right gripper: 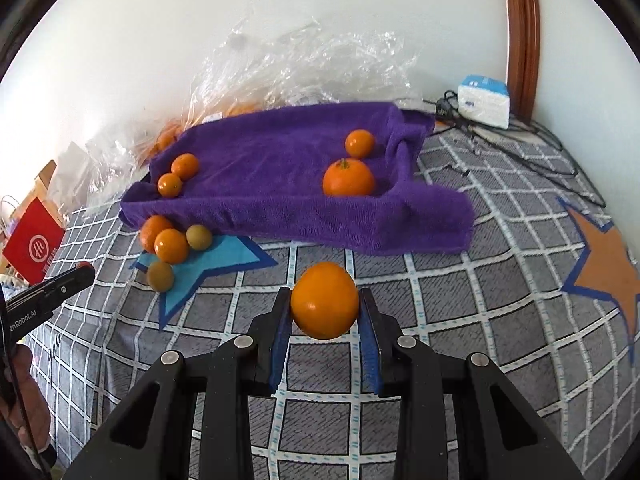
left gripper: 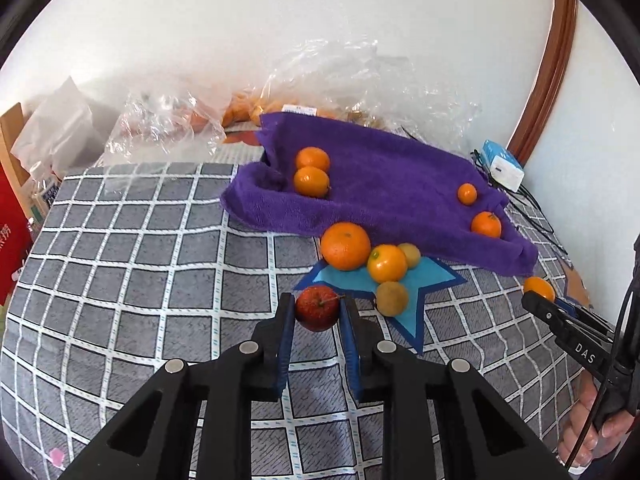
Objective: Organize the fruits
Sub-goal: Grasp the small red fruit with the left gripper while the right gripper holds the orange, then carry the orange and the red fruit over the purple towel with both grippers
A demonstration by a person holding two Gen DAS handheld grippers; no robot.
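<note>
The left gripper clenches a red apple; the right gripper grips an orange. Beyond, 4 oranges rest on the purple towel.

Left gripper gripping a red apple over the checked bedcover.

I am seeing my blue-padded fingers pressing the apple on both sides, just short of the blue star patch, where a large orange, a smaller orange and two yellowish-green fruits are clustering. Four oranges are lying on the purple towel. At the right edge, my right gripper is carrying another orange.
</note>
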